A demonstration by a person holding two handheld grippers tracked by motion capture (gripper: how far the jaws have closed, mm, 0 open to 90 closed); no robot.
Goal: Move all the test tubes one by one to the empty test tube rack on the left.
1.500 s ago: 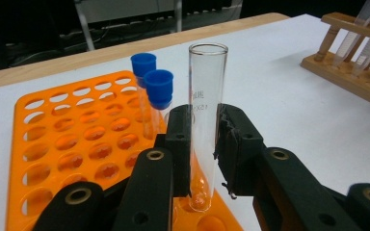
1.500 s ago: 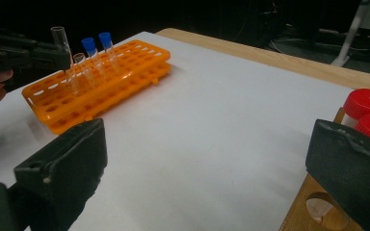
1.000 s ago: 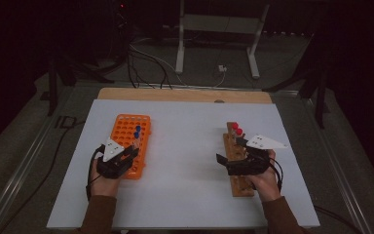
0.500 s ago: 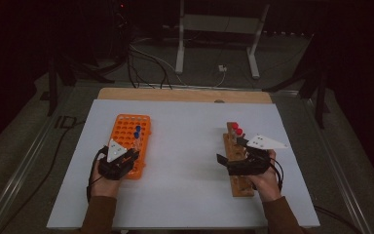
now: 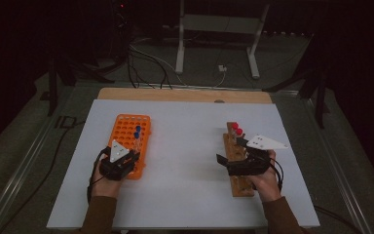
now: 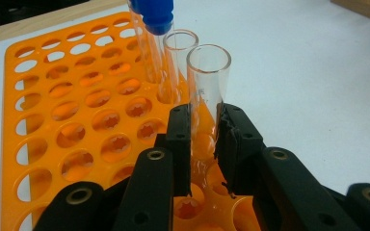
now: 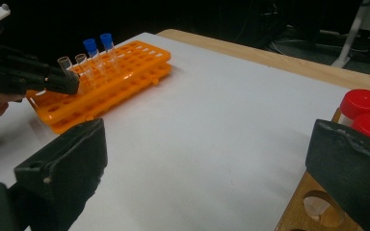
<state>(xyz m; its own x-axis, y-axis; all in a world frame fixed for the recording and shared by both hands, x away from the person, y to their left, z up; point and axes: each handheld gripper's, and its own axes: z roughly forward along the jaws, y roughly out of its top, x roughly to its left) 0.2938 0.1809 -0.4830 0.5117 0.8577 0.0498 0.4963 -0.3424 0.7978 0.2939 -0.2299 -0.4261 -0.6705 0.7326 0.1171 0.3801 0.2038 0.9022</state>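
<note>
An orange tube rack (image 5: 126,127) (image 6: 53,96) lies on the left of the white table. My left gripper (image 5: 126,158) (image 6: 203,120) is shut on a clear open glass tube (image 6: 207,86) that stands upright in the rack's near end. Behind that tube stand a second open tube (image 6: 179,53) and two blue-capped tubes (image 6: 156,14) (image 5: 137,131). My right gripper (image 5: 231,150) (image 7: 207,144) stands open and empty over a wooden rack (image 5: 241,183) (image 7: 308,207). Two red-capped tubes (image 5: 236,128) (image 7: 363,103) stand at that rack's far end.
A bare stretch of the white table top (image 5: 185,146) lies between the two racks. A wooden strip (image 5: 185,95) runs along the far edge. Behind the table, cables and a white stand (image 5: 214,44) sit on the dark floor.
</note>
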